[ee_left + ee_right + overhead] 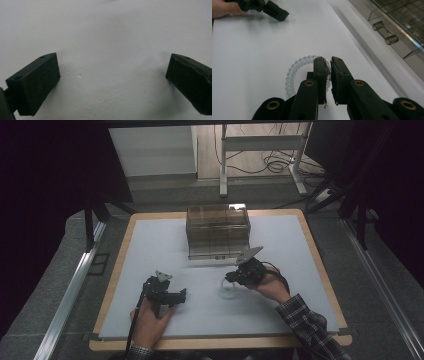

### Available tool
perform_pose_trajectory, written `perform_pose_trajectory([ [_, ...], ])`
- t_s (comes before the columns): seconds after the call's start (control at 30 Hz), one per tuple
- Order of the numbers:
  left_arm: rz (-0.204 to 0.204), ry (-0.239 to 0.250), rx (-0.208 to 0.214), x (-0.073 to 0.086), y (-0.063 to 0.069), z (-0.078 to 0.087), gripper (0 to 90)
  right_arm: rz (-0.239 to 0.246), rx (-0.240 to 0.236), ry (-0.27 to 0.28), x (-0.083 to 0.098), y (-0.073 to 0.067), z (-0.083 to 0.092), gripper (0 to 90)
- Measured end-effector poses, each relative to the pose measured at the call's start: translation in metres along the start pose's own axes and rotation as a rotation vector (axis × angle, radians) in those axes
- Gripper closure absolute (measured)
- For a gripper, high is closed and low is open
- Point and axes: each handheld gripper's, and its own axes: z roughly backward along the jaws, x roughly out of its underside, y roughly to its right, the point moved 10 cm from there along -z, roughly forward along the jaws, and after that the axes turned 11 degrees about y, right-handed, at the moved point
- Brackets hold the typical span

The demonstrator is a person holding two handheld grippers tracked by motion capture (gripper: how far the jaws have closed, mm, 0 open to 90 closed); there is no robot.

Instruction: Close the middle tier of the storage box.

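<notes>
1. Idleness was shown at the lower left of the high view, where the left gripper (181,295) was rested on the white table (150,250) with its jaws spread wide and nothing between them; bare tabletop was seen between them in the left gripper view.
2. Right of centre in the high view, the right gripper (231,279) was held low over the clear coiled hair tie (297,72), its jaws pressed nearly together on the ring's right side.
3. The pickup was judged begun but not finished: the hair tie lay flat on the table, and carrying it to the clear plastic drawer box (218,231) at upper centre was judged left to do.
4. Whether coil was truly pinched could not be told, the contact being hidden behind the jaws.
5. The box's contents were hard to make out through its dim walls.
</notes>
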Motion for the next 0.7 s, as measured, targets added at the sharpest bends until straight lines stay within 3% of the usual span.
perform_pose_trajectory([
  [0.7, 0.005, 0.001, 0.0, 0.0, 0.0, 0.0, 0.0, -0.036, 0.046, 0.027, -0.013, 0.025, -0.005, 81.2],
])
